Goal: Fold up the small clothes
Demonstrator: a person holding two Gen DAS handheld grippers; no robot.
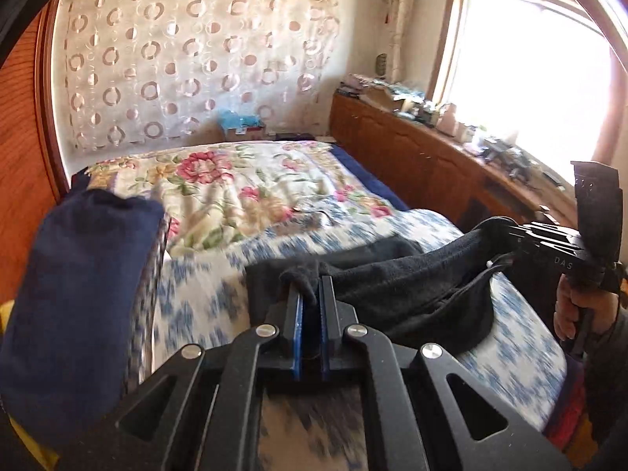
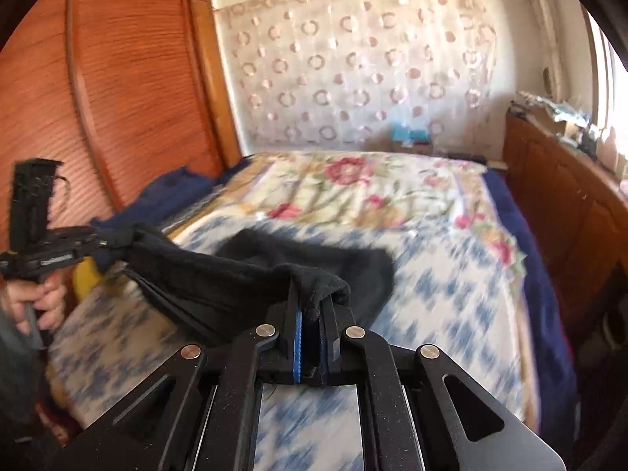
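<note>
Left-wrist view: the left gripper (image 1: 310,294) has its blue-padded jaws clamped on a bunched corner of a black garment (image 1: 396,286). The garment is soft, matte and fleecy. It spans to the right gripper (image 1: 496,231), seen side-on at the frame's right edge and carried by a hand (image 1: 577,310); its jaws pinch the opposite corner. Only this view shows a bright window (image 1: 530,62), the cluttered wooden sill cabinet (image 1: 431,157) along the bed's right edge, and a dark blue folded cloth (image 1: 78,286), smooth and blocky, at the bed's left edge.

Right-wrist view: the right gripper (image 2: 312,306) has its jaws closed on a gathered fold of the garment (image 2: 251,274), which stretches left to the left gripper (image 2: 114,240), held by a hand (image 2: 37,300) and closed on the other corner. Only this view shows the ribbed orange-brown wooden panels (image 2: 129,78) beyond the bed's left edge.

Both views: the garment hangs between the grippers as a sagging band above the near half of the bed (image 1: 522,337), its far part draping onto the blue-and-white patterned cover. A floral quilt (image 1: 243,184) covers the far half, and a sheer curtain (image 1: 188,59) with ring motifs hangs on the wall behind.
</note>
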